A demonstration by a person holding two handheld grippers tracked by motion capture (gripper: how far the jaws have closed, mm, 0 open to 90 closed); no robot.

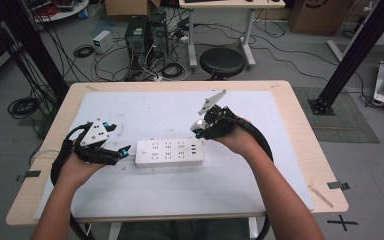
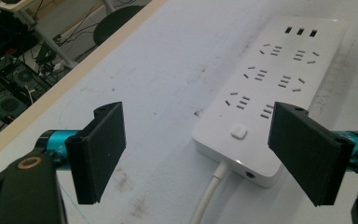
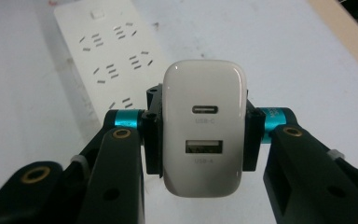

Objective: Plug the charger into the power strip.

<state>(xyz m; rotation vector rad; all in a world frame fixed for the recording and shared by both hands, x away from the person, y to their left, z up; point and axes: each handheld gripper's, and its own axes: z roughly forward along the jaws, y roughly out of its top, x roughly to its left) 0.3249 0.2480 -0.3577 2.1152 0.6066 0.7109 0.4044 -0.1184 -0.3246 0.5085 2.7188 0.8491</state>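
A white power strip (image 1: 169, 152) is laid flat on the white mat (image 1: 145, 110) that covers the desk (image 1: 300, 135), roughly at the mat's centre, with its long side running left to right in the high view. In the left gripper view, its white cable (image 2: 209, 196) is seen leaving the near end, beside a small square button (image 2: 238, 131); three rows of socket openings and a row of USB ports are seen farther along the top face.

The left gripper (image 1: 122, 151) is held at the strip's left end, just beside it. Its jaws are spread wide and nothing is held between them; in the left gripper view the cable end of the strip is framed between the two pads (image 2: 103, 147), without contact.

The right gripper (image 1: 198, 126) is held above the strip's right end. Its jaws are closed against the two sides of a white USB charger (image 3: 204, 126), whose USB-C and USB-A ports face the camera. The strip is seen beyond the charger in the right gripper view.
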